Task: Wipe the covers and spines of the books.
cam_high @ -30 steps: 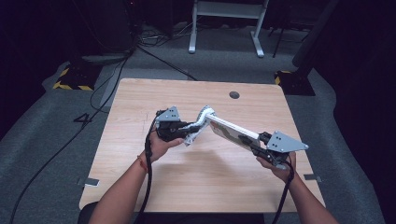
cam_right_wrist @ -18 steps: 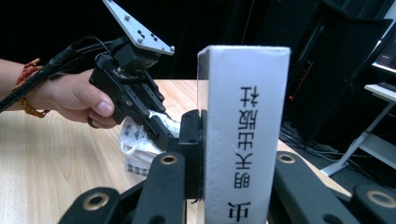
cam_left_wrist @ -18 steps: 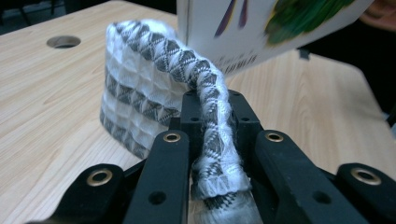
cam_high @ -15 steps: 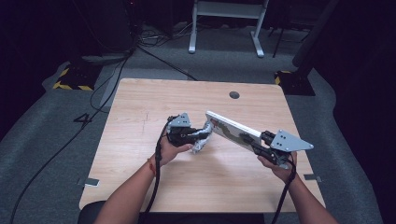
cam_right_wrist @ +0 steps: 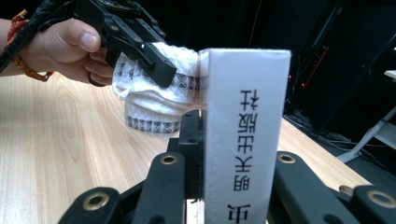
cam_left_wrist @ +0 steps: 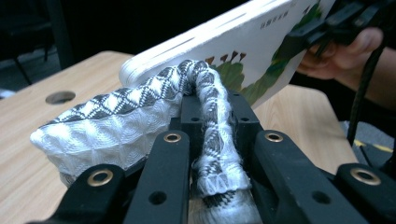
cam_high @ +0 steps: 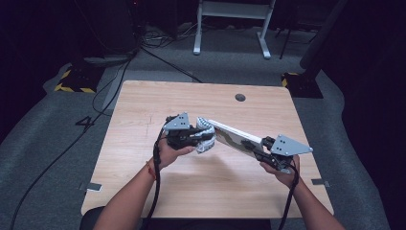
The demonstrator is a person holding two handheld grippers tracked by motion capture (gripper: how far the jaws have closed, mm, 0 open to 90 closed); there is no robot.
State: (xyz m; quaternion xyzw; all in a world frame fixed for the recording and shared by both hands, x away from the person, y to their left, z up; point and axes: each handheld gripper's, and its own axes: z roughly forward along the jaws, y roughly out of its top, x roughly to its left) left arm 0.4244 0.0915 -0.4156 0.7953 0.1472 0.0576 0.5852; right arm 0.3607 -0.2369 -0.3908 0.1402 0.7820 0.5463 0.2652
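Pressing against the book [cam_high: 234, 136], the cloth [cam_high: 205, 135] sits clamped in the left claw [cam_high: 198, 136].

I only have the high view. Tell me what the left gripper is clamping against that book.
Observer: The left gripper is shut on a white cloth with a grey diamond weave; a bunched strip of it runs between the jaws.
Operator: Tell me about the book's cover.
Observer: In the left gripper view the book has a white cover with green leafy shapes and small brown ones, plus a line of small print.
Operator: Check the right grip.
Observer: The right gripper is shut on the book, whose white edge with black printed characters stands upright between its jaws.
Operator: Say whether cloth and book touch.
Observer: Yes, the right gripper view shows the cloth pressed against the book's far end.
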